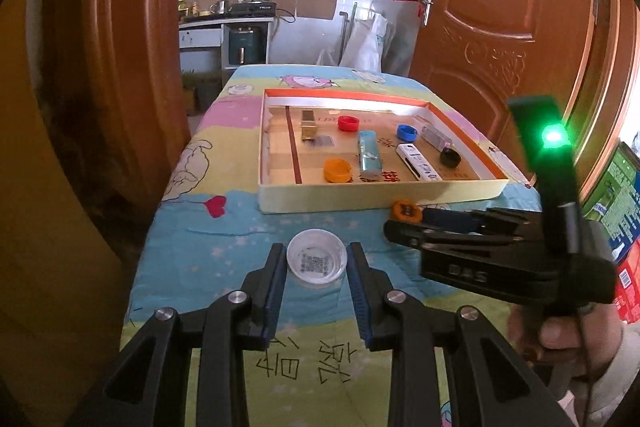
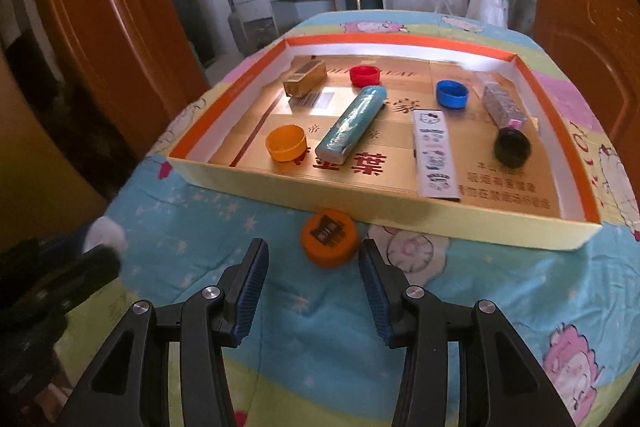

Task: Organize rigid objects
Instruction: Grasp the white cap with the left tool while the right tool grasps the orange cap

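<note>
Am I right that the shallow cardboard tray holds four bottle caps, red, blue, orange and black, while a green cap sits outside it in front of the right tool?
Nearly. The cap outside the shallow cardboard tray is orange, not green; the right wrist view shows it just ahead of the open right tool. The red, blue, orange and black caps do lie in the tray.

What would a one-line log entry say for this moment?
left gripper: open around clear cap | right gripper: open, at orange cap | both caps outside tray

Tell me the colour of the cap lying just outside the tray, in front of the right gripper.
Orange cap with a dark printed mark on top, clearest in the right wrist view.
</note>
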`<state>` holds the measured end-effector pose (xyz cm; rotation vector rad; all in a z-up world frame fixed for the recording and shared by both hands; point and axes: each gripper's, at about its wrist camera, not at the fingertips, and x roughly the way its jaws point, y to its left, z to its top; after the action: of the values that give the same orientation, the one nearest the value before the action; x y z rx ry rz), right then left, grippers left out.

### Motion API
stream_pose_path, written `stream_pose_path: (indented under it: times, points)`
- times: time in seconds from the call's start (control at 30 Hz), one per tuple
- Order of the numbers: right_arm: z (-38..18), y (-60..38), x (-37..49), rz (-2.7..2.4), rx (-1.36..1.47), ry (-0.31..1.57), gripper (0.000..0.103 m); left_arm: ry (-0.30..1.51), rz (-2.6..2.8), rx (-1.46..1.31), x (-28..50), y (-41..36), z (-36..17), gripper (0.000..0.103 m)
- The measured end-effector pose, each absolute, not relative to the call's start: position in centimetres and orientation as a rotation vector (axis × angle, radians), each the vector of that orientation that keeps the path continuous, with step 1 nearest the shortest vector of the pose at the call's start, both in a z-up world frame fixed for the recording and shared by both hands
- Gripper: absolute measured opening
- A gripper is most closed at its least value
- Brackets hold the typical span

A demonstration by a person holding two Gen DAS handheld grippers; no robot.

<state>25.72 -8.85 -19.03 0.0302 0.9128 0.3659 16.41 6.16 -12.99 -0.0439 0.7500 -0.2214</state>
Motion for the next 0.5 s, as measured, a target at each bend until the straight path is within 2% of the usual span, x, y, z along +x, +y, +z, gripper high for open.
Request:
stream_pose_path:
  times: [0.07,0.5]
  points:
    - [-19.2,-7.8,26.1,0.322,-0.031,0.903,0.031,0.753,-0.226,-0.052,16.1,6.4,-13.2,0.031]
    - [-17.3,-9.1,23.9,0.335,0.015,0.898,0.030,0.757,-0.256,-0.099,16.1,6.6,-13.2,0.031]
